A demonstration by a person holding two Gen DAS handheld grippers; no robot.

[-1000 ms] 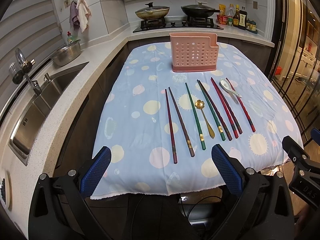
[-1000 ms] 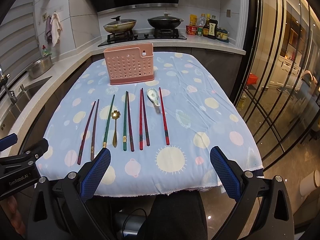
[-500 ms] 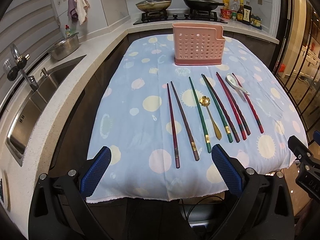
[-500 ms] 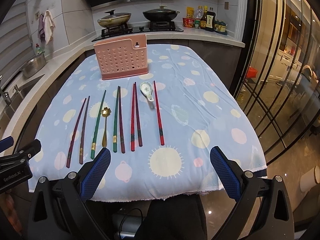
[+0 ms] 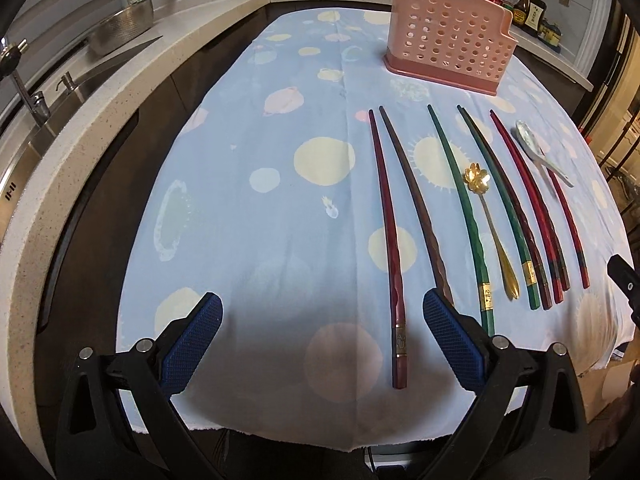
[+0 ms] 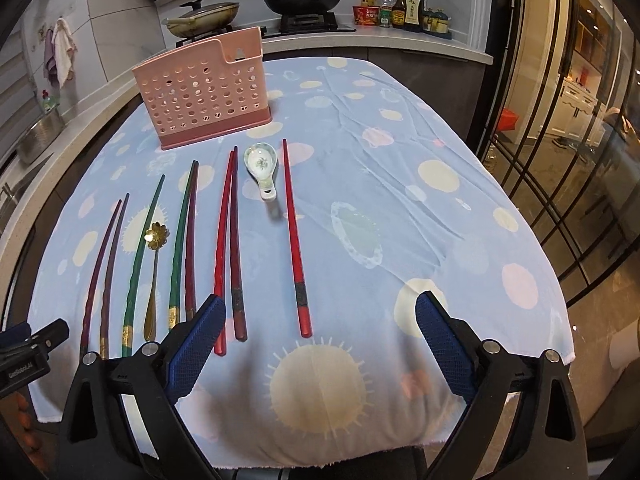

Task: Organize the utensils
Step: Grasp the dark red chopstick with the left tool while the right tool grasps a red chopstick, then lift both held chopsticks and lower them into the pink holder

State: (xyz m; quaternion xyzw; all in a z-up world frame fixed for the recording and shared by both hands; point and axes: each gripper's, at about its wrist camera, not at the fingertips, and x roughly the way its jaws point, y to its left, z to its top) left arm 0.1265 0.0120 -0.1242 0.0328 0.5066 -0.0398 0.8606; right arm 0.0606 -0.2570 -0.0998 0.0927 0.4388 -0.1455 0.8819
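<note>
Both grippers are hovering over the near edge of the table [image 6: 460, 216], nothing picked yet. Left gripper [image 5: 320, 344] is standing spread and empty, the maroon chopstick [image 5: 390, 240] lying between its fingers, untouched; the brown chopstick [image 5: 416, 208] is running under the right-hand finger. Right gripper [image 6: 316, 340] is also wide, jaws having just been closing slightly with nothing pinched; the lone red chopstick [image 6: 294, 236] is ending between its fingers, the red pair [image 6: 226, 248] by the left-hand finger.

Utensils are lying in a row near the front edge: green chopsticks [image 5: 460, 208], gold spoon [image 5: 492, 228], white spoon [image 6: 261, 168]. Pink rack [image 6: 208, 92] is standing upright toward the far edge, empty as far as visible.

Risks, judging from here:
- chopsticks lying flat and thin, so pads could be skidding off or dragging the cloth
- neighbours lying close, so a wide closure could be grabbing two or nudging the row
- grippers working near each other could be colliding
</note>
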